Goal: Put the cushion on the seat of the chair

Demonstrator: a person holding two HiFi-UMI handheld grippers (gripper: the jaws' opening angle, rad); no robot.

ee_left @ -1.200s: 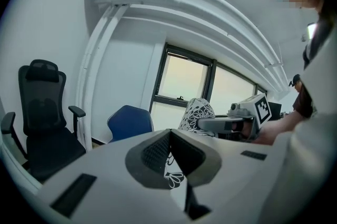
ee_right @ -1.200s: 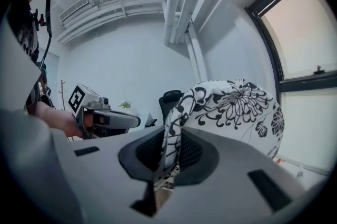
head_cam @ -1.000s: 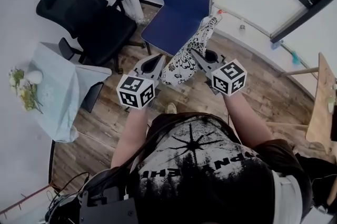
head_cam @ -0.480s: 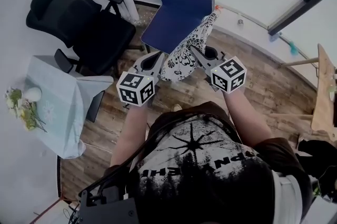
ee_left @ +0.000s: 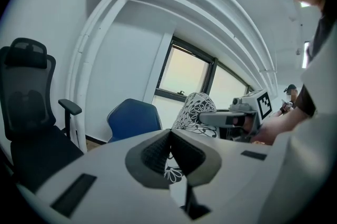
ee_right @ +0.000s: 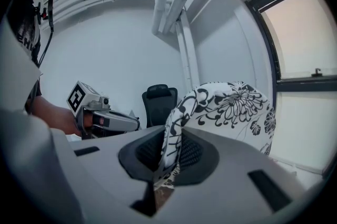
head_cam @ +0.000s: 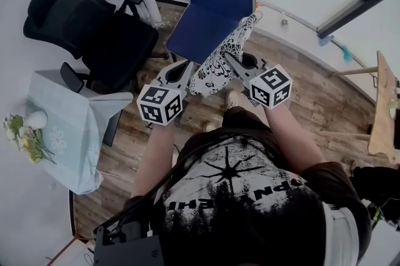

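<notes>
Two grips: left gripper, right gripper each clamp cushion edge between jaws (left bite apparently slimmer).

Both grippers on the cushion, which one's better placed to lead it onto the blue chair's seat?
Left, marginally. Both are shut on the cushion, but the left gripper lines up with the blue chair's seat; the right gripper sits off its right corner.

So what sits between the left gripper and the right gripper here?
The black-and-white patterned cushion. The head view shows it spanning from the left gripper to the right gripper, each shut on an edge.
</notes>
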